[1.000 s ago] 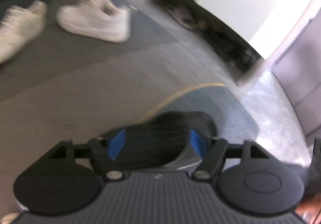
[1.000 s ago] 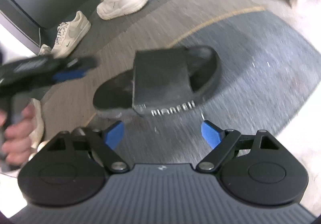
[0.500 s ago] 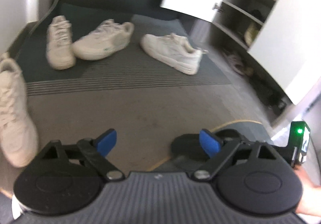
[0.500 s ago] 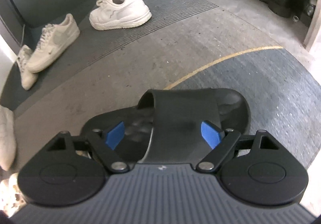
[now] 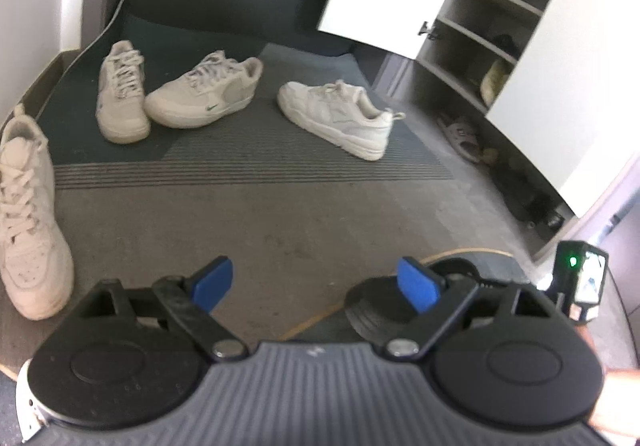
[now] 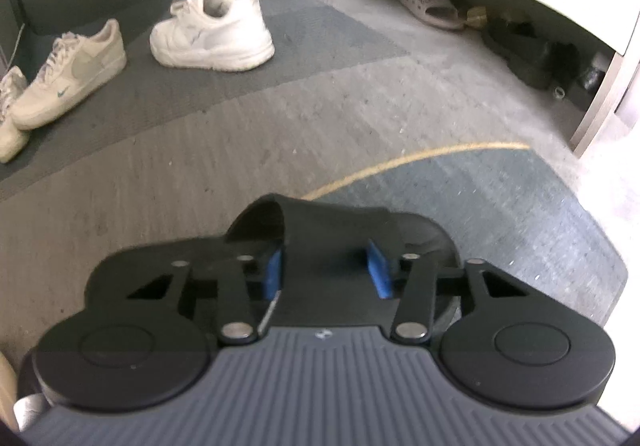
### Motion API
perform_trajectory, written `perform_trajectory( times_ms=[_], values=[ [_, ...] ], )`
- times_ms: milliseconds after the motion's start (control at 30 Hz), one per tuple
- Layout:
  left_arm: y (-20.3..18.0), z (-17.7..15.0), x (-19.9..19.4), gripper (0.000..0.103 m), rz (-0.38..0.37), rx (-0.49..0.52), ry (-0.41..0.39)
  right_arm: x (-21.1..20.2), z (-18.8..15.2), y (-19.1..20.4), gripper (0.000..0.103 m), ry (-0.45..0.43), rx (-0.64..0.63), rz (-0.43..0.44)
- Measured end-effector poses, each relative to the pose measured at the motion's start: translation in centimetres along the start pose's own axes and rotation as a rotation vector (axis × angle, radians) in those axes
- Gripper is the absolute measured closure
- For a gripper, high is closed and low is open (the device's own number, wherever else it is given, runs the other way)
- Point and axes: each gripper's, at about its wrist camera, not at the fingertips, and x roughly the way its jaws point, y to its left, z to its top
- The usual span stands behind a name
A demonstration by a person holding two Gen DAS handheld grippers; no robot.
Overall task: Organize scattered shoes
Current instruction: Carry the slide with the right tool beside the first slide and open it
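Grasping of the black rubber slide sandal (image 6: 332, 242) is the step in hand. The right gripper (image 6: 326, 268) has just been closing, and its blue pads (image 6: 273, 272) now pinch the wide strap of this sandal from both sides. The sandal lies on the grey carpet floor (image 6: 248, 150), close to a thin yellow line (image 6: 404, 162) and to a darker blue-grey mat (image 6: 520, 206). The left gripper (image 5: 316, 280) has its jaws spread wide with nothing between them; it hangs over bare carpet, and the sandal shows just behind its right finger.

Four white lace-up sneakers are scattered further away: one chunky white sneaker (image 5: 336, 118) alone, two flat ones (image 5: 204, 94) touching each other, and one near the left edge (image 5: 28, 214). The white shoe cabinet (image 5: 472, 58) stands open, with sandals on the floor under it.

I judge that the next move is to lift the sandal and carry it towards the cabinet. The strap is soft, so the sandal may hang and swing; the grip should hold firm before lifting.
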Motion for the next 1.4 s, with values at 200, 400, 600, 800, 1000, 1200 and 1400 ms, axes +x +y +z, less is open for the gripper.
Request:
perform_trajectory(
  times_ms=[200,400,600,800,1000,1200,1400],
  values=[
    [-0.7,-0.1,0.2,0.012,-0.012,0.016,-0.003,-1.2,0.7,-1.5,0.082,-0.063,-0.13,0.027],
    [0.1,-0.3,0.5,0.012,0.008,0.013,0.0,-5.0,0.1,-0.5,0.089,-0.235,-0.498,0.165],
    [1.2,-1.0,0.6,0.012,0.052,-0.013,0.01,-8.8,-2.5,0.8,0.089,-0.34,-0.824,0.354],
    [1.8,-0.8,0.9,0.012,0.069,-0.041,0.01,-10.6,-6.0,2.4,0.09,-0.384,-1.047,0.457],
    [1.6,-0.8,1.2,0.012,0.061,-0.039,0.013,-11.5,-9.7,3.2,0.09,-0.47,-1.341,0.522],
    [1.6,-1.0,1.2,0.012,0.027,-0.029,0.005,-11.4,-11.1,3.5,0.09,-0.519,-1.458,0.549],
    [1.4,-1.4,0.6,0.012,0.049,0.008,-0.013,-10.7,-12.9,4.5,0.089,-0.468,-1.462,0.632]
  ],
)
